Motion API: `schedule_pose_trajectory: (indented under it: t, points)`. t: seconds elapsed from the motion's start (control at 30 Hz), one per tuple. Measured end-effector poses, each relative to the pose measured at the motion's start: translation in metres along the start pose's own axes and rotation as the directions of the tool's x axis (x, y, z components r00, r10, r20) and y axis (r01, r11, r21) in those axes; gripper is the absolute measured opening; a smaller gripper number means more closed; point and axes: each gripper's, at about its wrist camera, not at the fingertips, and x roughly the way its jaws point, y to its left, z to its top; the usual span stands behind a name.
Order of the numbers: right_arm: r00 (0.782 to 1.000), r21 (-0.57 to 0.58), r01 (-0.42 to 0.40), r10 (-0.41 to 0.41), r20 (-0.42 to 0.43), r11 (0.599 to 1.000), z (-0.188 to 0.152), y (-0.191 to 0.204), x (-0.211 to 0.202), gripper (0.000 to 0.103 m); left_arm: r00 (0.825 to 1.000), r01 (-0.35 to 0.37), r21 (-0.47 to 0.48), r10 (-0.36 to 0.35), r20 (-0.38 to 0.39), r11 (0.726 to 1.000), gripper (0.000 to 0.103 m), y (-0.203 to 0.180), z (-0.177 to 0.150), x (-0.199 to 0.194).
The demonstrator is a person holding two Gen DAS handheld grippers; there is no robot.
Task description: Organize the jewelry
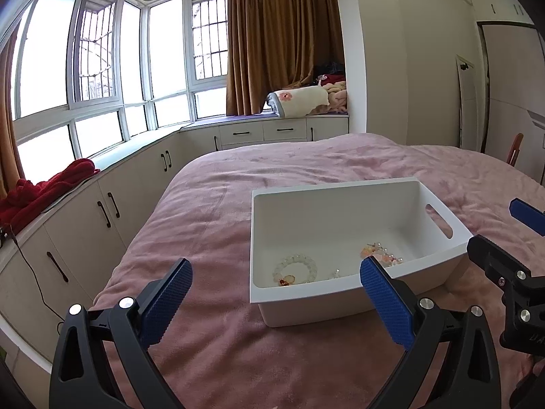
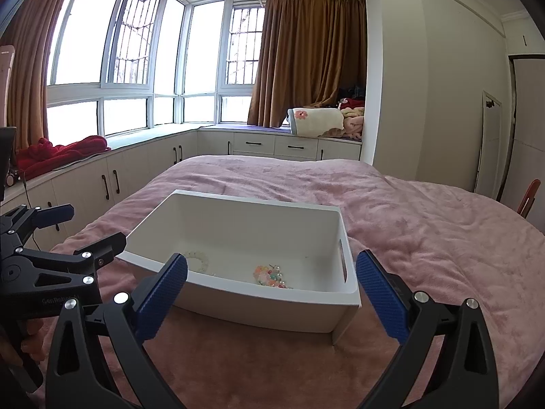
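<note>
A white plastic bin (image 1: 340, 310) (image 2: 269, 313) stands on the pink bed cover. Inside lie a clear bead bracelet (image 1: 295, 268) (image 2: 197, 259), a small clear piece (image 1: 335, 274) and a cluster of pearl and pastel jewelry (image 1: 381, 254) (image 2: 270, 276). My left gripper (image 1: 276, 293) is open just short of the bin's near wall, nothing between its blue pads. My right gripper (image 2: 272, 289) is open too, straddling the bin's near right corner, empty. Each gripper shows at the edge of the other's view: the right gripper (image 1: 511, 272) and the left gripper (image 2: 51, 248).
The pink bed cover (image 1: 238, 184) (image 2: 425, 225) spreads around the bin. White cabinets (image 1: 85, 218) with a window seat run along the left and back, holding a red blanket (image 1: 44, 187) and folded bedding (image 1: 299, 100). A red chair (image 2: 529, 197) stands at the right.
</note>
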Motion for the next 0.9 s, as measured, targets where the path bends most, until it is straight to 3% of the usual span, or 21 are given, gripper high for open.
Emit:
schedule_pose_trajectory:
  t: [0.9]
  points:
    - [1.000,-0.008,-0.003,0.003,0.005,1.000,0.0015,0.0020,0.0009,0.098,1.000,0.012,-0.003,-0.012,0.011,1.000,0.100,-0.0028,0.0013,-0.0016]
